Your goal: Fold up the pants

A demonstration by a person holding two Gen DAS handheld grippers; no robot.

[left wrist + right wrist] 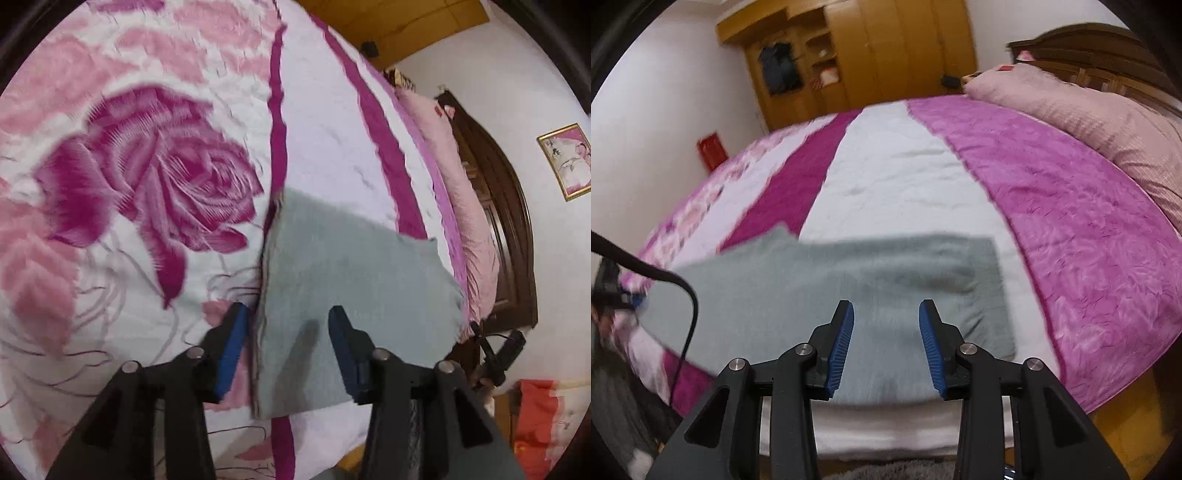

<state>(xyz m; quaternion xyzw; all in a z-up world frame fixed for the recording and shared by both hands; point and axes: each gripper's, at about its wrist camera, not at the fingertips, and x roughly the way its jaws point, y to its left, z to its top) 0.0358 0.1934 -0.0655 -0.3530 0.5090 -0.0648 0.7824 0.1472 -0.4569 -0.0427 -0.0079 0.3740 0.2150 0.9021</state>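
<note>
On the bed (905,177), near its front edge: grey pants (820,280) lying flat as a compact rectangle over the white and magenta stripes of the bedspread (140,177), apparently already folded at least once, judging from the doubled edge along the left side in the left wrist view. Left gripper (286,350) poised over the pants' near left edge, fingers spread apart, gripping nothing; left finger (231,350) off the cloth over the bedspread, right finger (343,350) over the grey fabric. Straddling the edge this way probably sets up a pinch on the stacked layers. Right gripper (886,347) likewise released, fingers apart, nothing between them, aimed at the near middle of the pants; contact with the cloth not determinable. Placement close to the bed's edge likely keeps the pants within reach of both grippers. Not resolvable: waistband versus leg ends, number of layers, any pockets or seams; motion blur softens the far edge in the right wrist view. Left end of the pants partly crossed by a black cable (683,295). Pink pillow (1089,110) and headboard (1089,48) at the far right, well apart from the pants. Wardrobe (868,51) behind the bed.
</note>
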